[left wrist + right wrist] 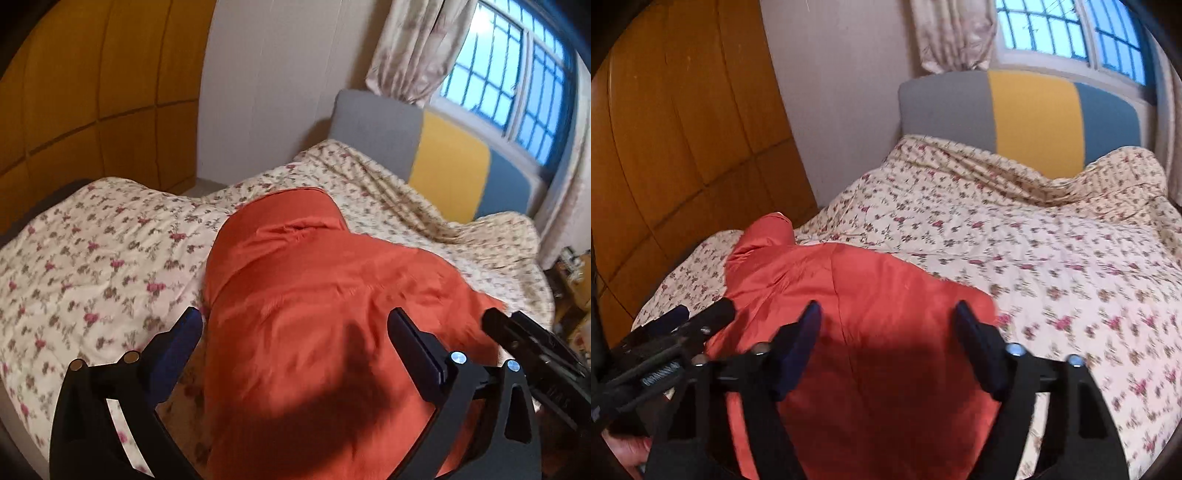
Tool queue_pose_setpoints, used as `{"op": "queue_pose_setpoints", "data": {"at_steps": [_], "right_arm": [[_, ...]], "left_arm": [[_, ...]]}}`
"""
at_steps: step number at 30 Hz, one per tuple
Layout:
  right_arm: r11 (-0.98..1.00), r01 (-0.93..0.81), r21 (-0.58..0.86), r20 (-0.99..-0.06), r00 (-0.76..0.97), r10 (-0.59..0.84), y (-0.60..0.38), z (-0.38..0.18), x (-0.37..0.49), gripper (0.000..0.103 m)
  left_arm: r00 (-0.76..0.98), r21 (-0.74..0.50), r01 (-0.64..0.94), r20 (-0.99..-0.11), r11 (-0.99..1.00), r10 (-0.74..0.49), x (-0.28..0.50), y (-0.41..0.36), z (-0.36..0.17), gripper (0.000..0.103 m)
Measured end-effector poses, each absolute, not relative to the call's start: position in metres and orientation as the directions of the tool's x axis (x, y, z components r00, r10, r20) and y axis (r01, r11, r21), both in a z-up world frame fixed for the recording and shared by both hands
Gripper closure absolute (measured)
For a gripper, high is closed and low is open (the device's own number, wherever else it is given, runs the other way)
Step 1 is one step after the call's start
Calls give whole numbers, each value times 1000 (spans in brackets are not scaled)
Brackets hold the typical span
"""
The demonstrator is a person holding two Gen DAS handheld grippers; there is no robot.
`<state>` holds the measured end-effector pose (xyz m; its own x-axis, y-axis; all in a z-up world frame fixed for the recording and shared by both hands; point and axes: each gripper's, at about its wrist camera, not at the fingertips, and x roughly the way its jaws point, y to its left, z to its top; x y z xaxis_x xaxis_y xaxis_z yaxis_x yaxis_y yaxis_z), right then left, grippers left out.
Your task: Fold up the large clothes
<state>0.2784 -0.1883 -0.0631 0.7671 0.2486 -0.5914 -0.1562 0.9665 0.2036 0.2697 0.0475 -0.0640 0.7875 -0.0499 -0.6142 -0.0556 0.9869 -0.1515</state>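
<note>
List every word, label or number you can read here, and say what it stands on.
Nothing can be read for certain.
Left gripper: pale lettering on its body in the right wrist view, too blurred to read.
Right gripper: faint marks on its body in the left wrist view, too blurred to read.

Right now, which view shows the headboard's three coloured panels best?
The right wrist view: the headboard faces the camera with grey, yellow and blue panels all visible above the floral quilt. In the left wrist view the headboard is slanted, and a curtain overlaps its grey panel.

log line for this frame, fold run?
garment: orange jacket folded on floral quilt | left gripper: open, empty | right gripper: open, empty
</note>
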Motion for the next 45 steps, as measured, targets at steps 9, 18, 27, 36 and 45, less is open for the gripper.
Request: {"op": "queue_pose_setpoints", "data": {"at_steps": [9,18,27,36,45], "right_arm": [[965,-144,220,-676,691,257,-166,-122,336,52],[971,-141,192,-684,690,236,-161,-151,354,50],[966,-123,229,-680,690,249,-165,-173,362,48],[960,-112,257,-667,698,260,-170,-182,364,46],[960,-93,263,-654,714,248,-189,-152,314,19]], "left_arm": [[704,-69,-78,-710,995,6,341,35,-105,3],[694,-63,-107,-719,992,29,358,30,-130,3],[707,-43,-118,-705,992,53,363,26,-144,3],[715,-10,-126,-694,992,84,366,22,-149,3],[724,-95,-78,-690,992,-10,322,34,-124,3]]}}
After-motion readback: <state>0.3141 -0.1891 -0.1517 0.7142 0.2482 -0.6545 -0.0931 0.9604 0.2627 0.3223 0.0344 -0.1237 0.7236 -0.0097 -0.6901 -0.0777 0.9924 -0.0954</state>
